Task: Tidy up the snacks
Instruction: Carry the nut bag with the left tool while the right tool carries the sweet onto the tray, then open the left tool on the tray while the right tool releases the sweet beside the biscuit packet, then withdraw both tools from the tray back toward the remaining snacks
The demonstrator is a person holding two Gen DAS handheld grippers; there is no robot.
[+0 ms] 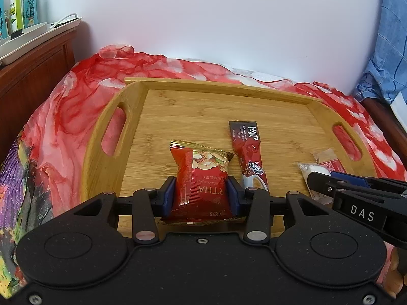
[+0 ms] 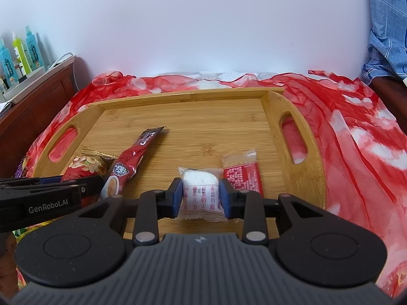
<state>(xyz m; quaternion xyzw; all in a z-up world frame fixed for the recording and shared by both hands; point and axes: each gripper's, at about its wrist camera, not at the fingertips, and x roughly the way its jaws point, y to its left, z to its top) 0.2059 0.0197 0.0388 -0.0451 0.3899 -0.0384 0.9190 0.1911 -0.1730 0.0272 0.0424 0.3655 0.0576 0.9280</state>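
My left claw (image 1: 202, 193) is closed on the red nut packet (image 1: 201, 178), pads pressed to both its sides, low over the tray (image 1: 193, 111). My right claw (image 2: 201, 195) is clamped the same way on the white cake (image 2: 201, 190). The coffee stick (image 1: 248, 152) lies on the tray between the two, and a clear-and-red sachet (image 2: 241, 172) lies just right of the cake.

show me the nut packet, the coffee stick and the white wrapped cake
red nut packet (image 1: 201, 178), left wrist view, on its printed front between the pads
coffee stick sachet (image 1: 248, 152), left wrist view, on its red middle
white wrapped cake (image 2: 201, 190), right wrist view, on the white wrapper front
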